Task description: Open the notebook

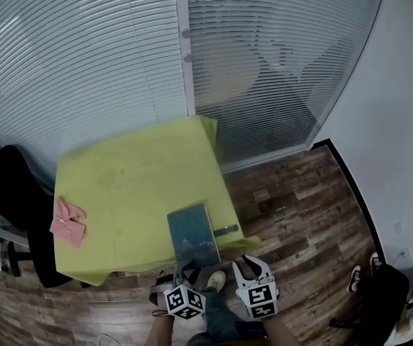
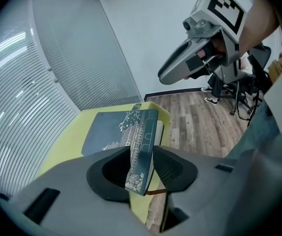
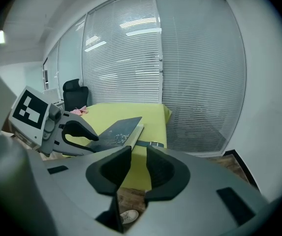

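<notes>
A dark teal notebook lies at the near edge of the yellow-green table. Its cover, with a white line drawing, is tilted up off the page block. My left gripper is shut on the cover's near corner, seen from the side in the right gripper view. A dark elastic strap lies on the table just right of the book. A brown ribbon hangs below the cover. My right gripper is open and empty, off the table's edge to the right of the book.
A pink cloth lies at the table's left edge. A black chair stands to the left. Glass walls with blinds run behind the table. Wood floor lies to the right, with an office chair farther off.
</notes>
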### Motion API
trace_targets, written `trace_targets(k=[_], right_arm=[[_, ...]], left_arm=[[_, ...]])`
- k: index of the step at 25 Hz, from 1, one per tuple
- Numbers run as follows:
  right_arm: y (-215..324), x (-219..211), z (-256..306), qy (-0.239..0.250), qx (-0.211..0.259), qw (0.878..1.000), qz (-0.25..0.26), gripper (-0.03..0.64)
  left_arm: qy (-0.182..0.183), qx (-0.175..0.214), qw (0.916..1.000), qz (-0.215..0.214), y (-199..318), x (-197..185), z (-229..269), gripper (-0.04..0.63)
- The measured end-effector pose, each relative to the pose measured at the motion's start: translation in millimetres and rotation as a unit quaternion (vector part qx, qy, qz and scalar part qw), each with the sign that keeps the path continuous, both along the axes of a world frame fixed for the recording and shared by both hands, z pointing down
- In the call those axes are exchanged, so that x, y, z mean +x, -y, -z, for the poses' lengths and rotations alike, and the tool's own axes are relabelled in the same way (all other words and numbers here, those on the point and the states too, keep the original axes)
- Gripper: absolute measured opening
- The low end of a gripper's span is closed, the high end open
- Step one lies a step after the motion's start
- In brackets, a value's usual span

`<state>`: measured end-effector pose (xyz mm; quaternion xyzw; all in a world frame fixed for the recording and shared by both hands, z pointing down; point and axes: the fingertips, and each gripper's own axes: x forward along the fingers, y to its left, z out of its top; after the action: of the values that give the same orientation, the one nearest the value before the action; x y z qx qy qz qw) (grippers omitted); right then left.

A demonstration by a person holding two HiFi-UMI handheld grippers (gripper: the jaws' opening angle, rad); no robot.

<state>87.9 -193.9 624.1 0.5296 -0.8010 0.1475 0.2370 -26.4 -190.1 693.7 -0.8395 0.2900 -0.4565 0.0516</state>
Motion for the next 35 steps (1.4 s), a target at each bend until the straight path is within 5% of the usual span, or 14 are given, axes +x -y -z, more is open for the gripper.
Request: trace_targets(k=[16, 20, 35], right_arm=[[-18, -9, 18, -0.002, 0.025, 1.0, 0.008, 0.104], [-20, -14, 21, -0.008, 0.024, 0.999, 0.022, 0.1], [-23, -36, 20, -0.018, 0.017, 0.998, 0.056, 0.091]], left_arm=[[-0.03, 0.04, 0.9979, 0.041, -7, -18, 27, 0.12], [-0.009, 0.059, 0.9978, 0.03, -8, -20, 32, 0.109], [-0.038, 0.05, 0.9965, 0.054, -13, -34, 38, 0.066]])
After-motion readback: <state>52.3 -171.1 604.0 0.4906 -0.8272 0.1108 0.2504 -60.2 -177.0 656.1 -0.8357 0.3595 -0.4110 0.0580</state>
